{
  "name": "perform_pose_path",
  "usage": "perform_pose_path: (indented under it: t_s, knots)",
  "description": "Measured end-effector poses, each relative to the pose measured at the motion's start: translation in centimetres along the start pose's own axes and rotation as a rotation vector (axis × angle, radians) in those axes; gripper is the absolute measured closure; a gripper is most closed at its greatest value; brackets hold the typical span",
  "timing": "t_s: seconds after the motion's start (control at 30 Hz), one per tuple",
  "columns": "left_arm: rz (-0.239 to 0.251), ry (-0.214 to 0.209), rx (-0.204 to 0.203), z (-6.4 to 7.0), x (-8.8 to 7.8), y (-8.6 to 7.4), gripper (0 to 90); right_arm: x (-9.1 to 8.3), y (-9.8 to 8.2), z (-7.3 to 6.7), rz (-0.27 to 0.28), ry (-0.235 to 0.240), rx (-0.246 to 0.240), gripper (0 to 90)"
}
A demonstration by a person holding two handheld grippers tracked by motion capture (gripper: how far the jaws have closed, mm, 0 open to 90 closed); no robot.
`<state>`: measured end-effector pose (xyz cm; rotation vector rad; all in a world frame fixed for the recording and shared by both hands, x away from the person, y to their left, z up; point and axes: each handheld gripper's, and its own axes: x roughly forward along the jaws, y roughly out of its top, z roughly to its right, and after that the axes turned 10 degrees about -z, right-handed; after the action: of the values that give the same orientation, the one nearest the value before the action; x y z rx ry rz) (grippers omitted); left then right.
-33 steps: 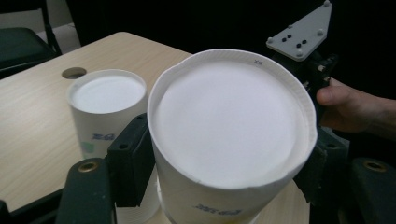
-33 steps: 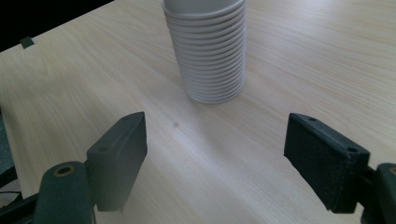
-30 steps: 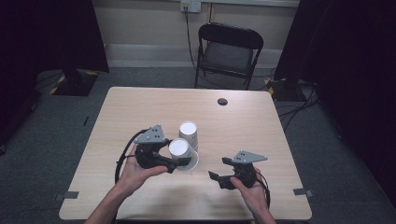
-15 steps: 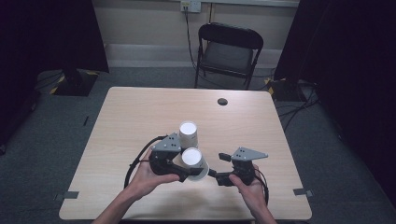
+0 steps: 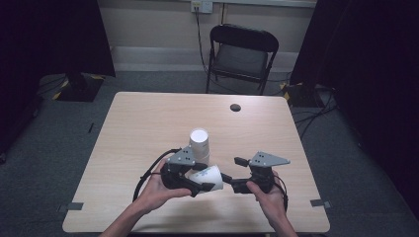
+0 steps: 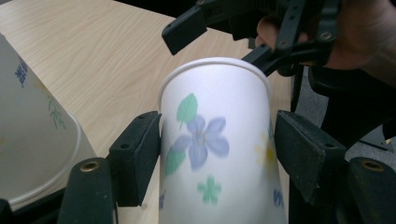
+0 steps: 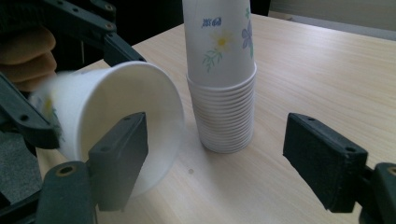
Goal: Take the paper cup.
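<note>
A white paper cup (image 5: 207, 177) with flower prints lies tipped on its side above the table, and my left gripper (image 5: 203, 181) is shut on it. Its jaws have just been closing, both pads (image 6: 135, 158) flanking the cup's wall (image 6: 215, 140). The cup's open mouth (image 7: 126, 112) faces my right gripper (image 5: 233, 171), which stands open (image 7: 219, 161) with one pad just in front of the rim. Behind them an upside-down stack of the same cups (image 5: 199, 142) stands on the table (image 7: 224, 74).
The light wooden table (image 5: 148, 123) has a small dark round spot (image 5: 235, 107) near its far edge. A black folding chair (image 5: 242, 54) stands beyond it. Cables lie on the floor at the right (image 5: 316, 113).
My left gripper has carried the cup away from the stack, to the right and toward the front, and tipped its mouth toward the right gripper. The right gripper has risen slightly.
</note>
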<state>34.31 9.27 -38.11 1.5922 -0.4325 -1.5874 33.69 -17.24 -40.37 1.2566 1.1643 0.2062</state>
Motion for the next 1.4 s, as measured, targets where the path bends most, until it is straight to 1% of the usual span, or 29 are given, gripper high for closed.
perform_pose_path:
  t_s: [0.1,0.2,0.3,0.33,0.37,0.47,0.57,0.63,0.7,0.77,0.83,0.87,0.93,1.0,1.03,1.23,1.4]
  knots:
    - [-0.009,-0.002,0.001,-0.1,0.2,-0.1,32.7,-0.1,0.2,-0.2,0.007,0.005,-0.005,21.9]
    - [-0.007,-0.007,0.002,0.0,0.2,-0.2,33.4,-0.1,0.3,-0.5,0.0,0.012,-0.013,21.8]
    - [0.012,-0.013,0.001,0.1,-0.1,-0.2,33.9,0.0,0.2,-0.4,0.0,0.008,-0.013,21.2]
    - [0.013,-0.012,-0.002,0.0,-0.3,-0.2,33.9,-0.1,0.2,-0.4,0.004,-0.001,-0.009,21.1]
    - [0.022,-0.015,-0.002,0.0,-0.6,-0.2,33.9,-0.2,0.1,-0.2,0.01,-0.01,-0.003,21.1]
    - [0.051,-0.003,-0.007,-0.1,-1.6,0.0,33.8,-0.8,-0.1,0.6,0.024,-0.034,0.025,20.8]
    - [0.11,0.011,-0.015,-0.2,-3.1,0.3,33.9,-1.1,-0.8,1.2,0.025,-0.048,0.05,20.7]
    - [0.144,0.006,-0.02,-0.2,-3.7,0.5,33.9,-0.7,-1.2,1.0,0.008,-0.034,0.049,20.8]
    - [0.171,0.001,-0.02,-0.2,-3.9,0.7,34.0,0.1,-1.5,0.4,-0.01,-0.005,0.044,20.7]
    - [0.179,-0.007,-0.014,0.0,-3.8,0.8,34.0,0.9,-1.5,-0.5,-0.015,0.027,0.029,20.8]
    - [0.171,-0.017,-0.002,0.3,-3.4,0.9,33.9,1.3,-1.2,-1.0,-0.011,0.035,0.014,20.7]
    - [0.162,-0.014,0.005,0.4,-3.3,1.0,33.9,1.4,-1.0,-1.2,-0.005,0.035,0.008,20.7]
    - [0.155,-0.024,0.01,0.6,-3.1,1.0,33.9,1.5,-0.9,-1.4,0.006,0.043,0.005,20.7]
    - [0.145,-0.024,0.014,0.7,-2.8,0.9,33.9,1.4,-0.9,-1.4,0.013,0.041,0.004,20.7]
    - [0.148,-0.026,0.01,0.7,-2.8,0.9,33.7,1.3,-0.9,-1.3,0.023,0.044,0.009,21.0]
    - [0.136,-0.026,0.008,0.4,-2.6,0.8,33.2,1.2,-0.9,-1.2,0.017,0.031,0.003,21.1]
    - [0.131,-0.028,-0.004,0.2,-2.4,0.6,32.7,1.0,-0.9,-1.0,0.016,0.015,0.004,22.3]
